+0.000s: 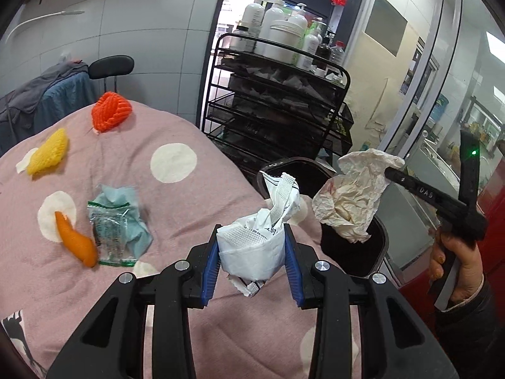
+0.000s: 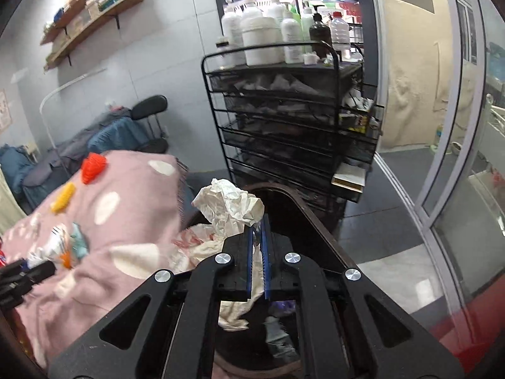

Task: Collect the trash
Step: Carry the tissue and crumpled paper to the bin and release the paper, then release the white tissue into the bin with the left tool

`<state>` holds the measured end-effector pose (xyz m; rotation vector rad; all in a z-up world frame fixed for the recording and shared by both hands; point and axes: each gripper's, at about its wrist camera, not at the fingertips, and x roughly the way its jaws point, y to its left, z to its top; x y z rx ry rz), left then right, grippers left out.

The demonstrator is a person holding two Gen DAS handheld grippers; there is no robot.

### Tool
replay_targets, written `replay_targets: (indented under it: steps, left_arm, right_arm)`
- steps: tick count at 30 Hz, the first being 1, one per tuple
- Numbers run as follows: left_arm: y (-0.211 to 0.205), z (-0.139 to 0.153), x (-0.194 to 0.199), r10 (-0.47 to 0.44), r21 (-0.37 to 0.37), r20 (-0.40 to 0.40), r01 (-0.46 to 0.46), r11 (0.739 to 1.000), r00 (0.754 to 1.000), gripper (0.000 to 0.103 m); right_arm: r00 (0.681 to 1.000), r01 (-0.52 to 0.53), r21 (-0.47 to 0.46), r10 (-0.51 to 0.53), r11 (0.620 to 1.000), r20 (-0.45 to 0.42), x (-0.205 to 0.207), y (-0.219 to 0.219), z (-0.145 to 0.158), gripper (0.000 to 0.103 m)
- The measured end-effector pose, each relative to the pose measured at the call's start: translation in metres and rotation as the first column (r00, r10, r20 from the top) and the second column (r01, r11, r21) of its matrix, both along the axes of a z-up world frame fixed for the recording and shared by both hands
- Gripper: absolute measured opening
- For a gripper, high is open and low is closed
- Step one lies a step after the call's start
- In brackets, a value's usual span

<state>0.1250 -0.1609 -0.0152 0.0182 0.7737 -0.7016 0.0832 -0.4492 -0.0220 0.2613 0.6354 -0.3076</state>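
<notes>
My left gripper (image 1: 252, 237) is shut on a white crumpled packet (image 1: 252, 249) above the pink spotted blanket (image 1: 157, 195). My right gripper (image 2: 258, 224) is shut on a crumpled cream paper (image 2: 228, 207), held over the dark trash bin (image 2: 303, 211); the paper (image 1: 350, 202) and the bin (image 1: 356, 255) also show in the left wrist view. On the blanket lie a clear green-edged wrapper (image 1: 112, 237) on a pale blue tissue (image 1: 126, 202), an orange peel (image 1: 77, 241), a yellow foam net (image 1: 49, 151) and a red foam net (image 1: 110, 110).
A black wire cart (image 1: 274, 104) loaded with white bottles (image 1: 277, 28) stands behind the bin. A glass door (image 2: 442, 158) is on the right. A black chair (image 1: 110, 68) and blue clothes (image 1: 47, 101) sit behind the bed.
</notes>
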Motion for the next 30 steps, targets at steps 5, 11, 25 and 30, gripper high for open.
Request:
replay_targets:
  steps: [5, 11, 25, 30]
  left_arm:
    - [-0.025, 0.002, -0.001, -0.05, 0.005, 0.0, 0.05, 0.999, 0.999, 0.037]
    - [-0.048, 0.001, 0.003, -0.103, 0.004, -0.017, 0.103, 0.995, 0.995, 0.037]
    - [-0.109, -0.01, 0.005, -0.221, 0.017, -0.083, 0.223, 0.975, 0.972, 0.037]
    - [-0.134, -0.019, 0.009, -0.251, 0.041, -0.124, 0.258, 0.965, 0.96, 0.037]
  right_arm:
    - [0.998, 0.042, 0.003, -0.042, 0.999, -0.049, 0.001, -0.01, -0.03, 0.006]
    - [0.993, 0.085, 0.04, -0.081, 0.996, -0.088, -0.004, -0.025, -0.054, 0.006]
    - [0.983, 0.126, 0.078, -0.113, 0.989, -0.148, -0.028, -0.025, -0.083, 0.073]
    - [0.98, 0.151, 0.075, -0.14, 0.986, -0.139, -0.044, -0.025, -0.08, 0.077]
